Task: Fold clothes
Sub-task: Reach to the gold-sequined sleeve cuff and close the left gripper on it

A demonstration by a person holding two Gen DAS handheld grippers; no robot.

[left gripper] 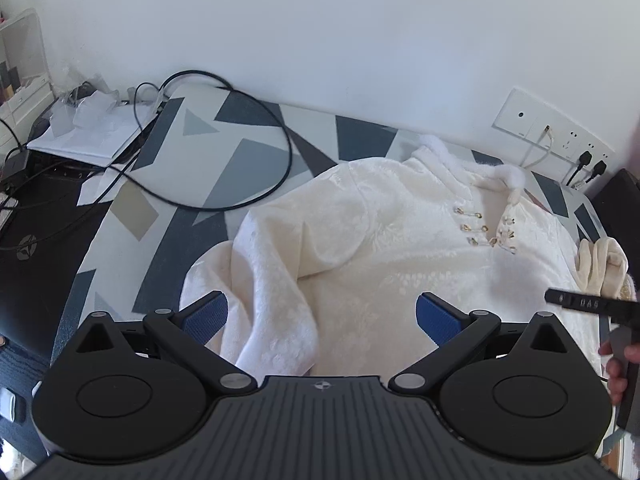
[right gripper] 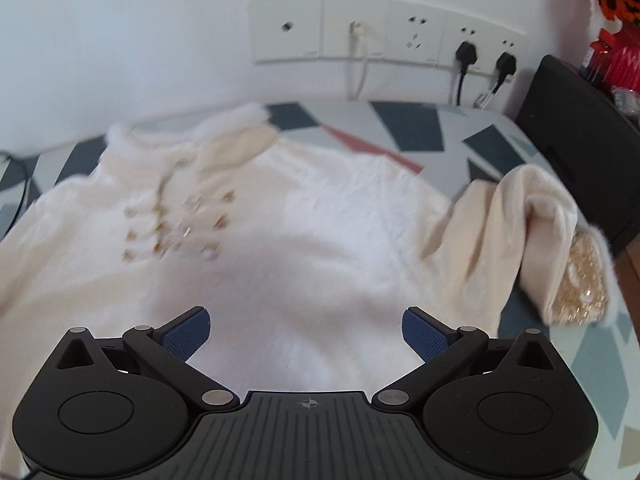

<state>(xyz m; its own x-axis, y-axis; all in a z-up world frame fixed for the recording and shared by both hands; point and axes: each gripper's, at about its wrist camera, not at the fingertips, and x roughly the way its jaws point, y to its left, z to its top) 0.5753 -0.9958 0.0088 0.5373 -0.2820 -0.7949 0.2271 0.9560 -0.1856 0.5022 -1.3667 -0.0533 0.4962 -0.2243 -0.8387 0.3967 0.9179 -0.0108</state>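
Note:
A cream-white top (left gripper: 400,248) with a furry collar (left gripper: 508,174) and gold clasps (left gripper: 484,230) lies face up on a geometric-patterned surface (left gripper: 224,152). Its left sleeve (left gripper: 276,312) is draped down between the blue pads of my open left gripper (left gripper: 322,316), which hovers over it. In the right wrist view the same top (right gripper: 304,232) fills the middle, blurred. My right gripper (right gripper: 306,334) is open above the garment's body, holding nothing. The right sleeve (right gripper: 520,236) is bunched at the right edge, its gold sequined cuff (right gripper: 582,284) showing.
A black cable (left gripper: 256,196) loops across the patterned surface at the left. Papers and plastic (left gripper: 92,128) sit on a dark desk beyond. Wall sockets (right gripper: 384,30) with plugged cords are behind the top. A black box (right gripper: 576,136) stands at the right. A hand (left gripper: 618,368) grips the other tool.

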